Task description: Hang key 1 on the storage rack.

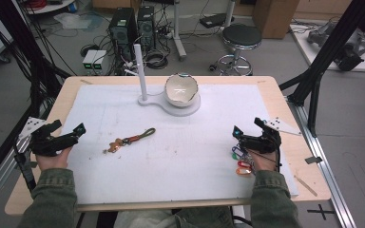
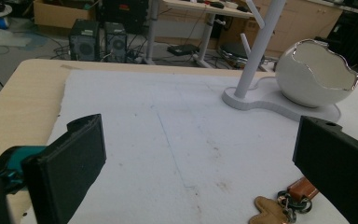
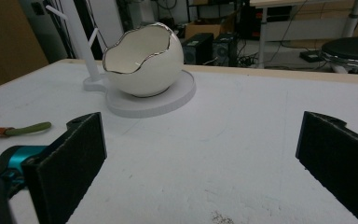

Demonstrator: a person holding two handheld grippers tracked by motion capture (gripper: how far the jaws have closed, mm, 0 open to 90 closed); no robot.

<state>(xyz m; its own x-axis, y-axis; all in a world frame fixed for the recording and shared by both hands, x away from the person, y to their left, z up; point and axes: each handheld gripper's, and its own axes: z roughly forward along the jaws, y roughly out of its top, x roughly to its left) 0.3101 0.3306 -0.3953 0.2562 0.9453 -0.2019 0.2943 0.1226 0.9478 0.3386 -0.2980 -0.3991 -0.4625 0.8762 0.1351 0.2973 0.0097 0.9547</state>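
Observation:
A keychain with a brown leather tag and a green strap lies on the white mat, left of centre. It also sits at the bottom right of the left gripper view as the keychain, and the strap reaches into the right gripper view. A white egg-shaped bowl rests on a white stand with an upright peg post. My left gripper is held at the mat's left edge, open and holding nothing. My right gripper hovers at the right side, open and holding nothing.
Several coloured key tags lie on the mat just under the right hand. Beyond the table's far edge stand computer towers and a round stool. Black frame struts rise at the right.

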